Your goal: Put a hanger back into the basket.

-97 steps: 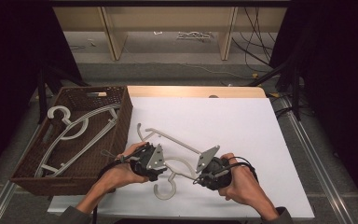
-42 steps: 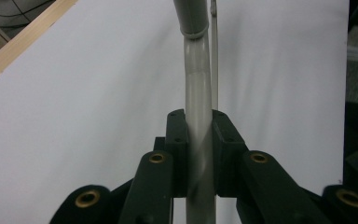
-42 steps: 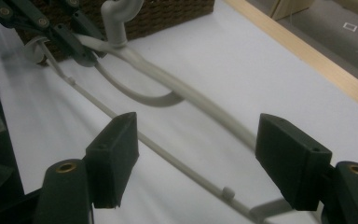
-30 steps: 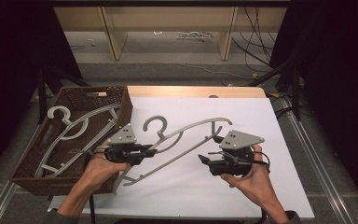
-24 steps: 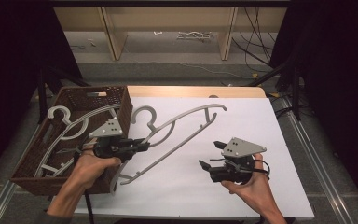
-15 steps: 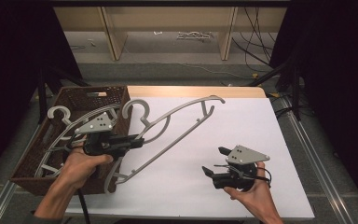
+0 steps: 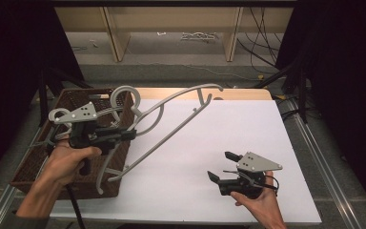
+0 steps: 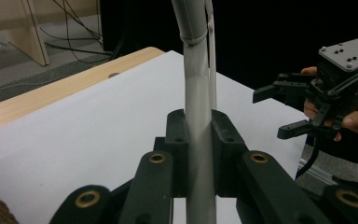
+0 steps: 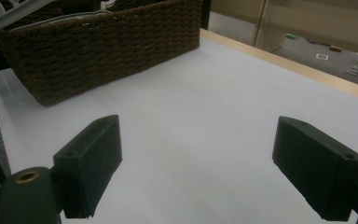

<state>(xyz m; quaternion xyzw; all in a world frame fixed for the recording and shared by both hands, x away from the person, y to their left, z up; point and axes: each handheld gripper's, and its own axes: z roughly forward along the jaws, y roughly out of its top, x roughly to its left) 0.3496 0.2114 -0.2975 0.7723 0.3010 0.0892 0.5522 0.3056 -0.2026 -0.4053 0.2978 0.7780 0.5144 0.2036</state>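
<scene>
The grey hanger (image 7: 171, 121) is up off the table, held aslant over the right edge of the basket (image 7: 33, 167) and the left part of the white sheet (image 7: 228, 133). Its hook (image 7: 121, 93) curls above the basket's far right corner, one arm runs up and right to a tip near the table's wooden far edge (image 7: 248, 94), and its long straight bar slopes down to the left, ending just over the basket's near right corner.

The left gripper (image 7: 126, 135) pinches the hanger near the hook end; in the left gripper view its jaws press on both sides of the grey bar (image 8: 198, 140), which rises straight up between them. The person's left hand (image 7: 69, 160) holds this gripper over the basket. More pale hangers (image 7: 59, 114) lie inside the basket, partly hidden behind the gripper.

The right gripper (image 7: 221, 167) sits well apart, low over the near right part of the sheet, held from below by the right hand (image 7: 259, 202). Its jaws stand spread wide with nothing between them; the right gripper view shows bare white sheet between the two black pads (image 9: 91, 163) and the woven basket wall (image 9: 102, 42) farther off. In the left gripper view, it shows at the right edge (image 8: 279, 109), jaws apart.
</scene>
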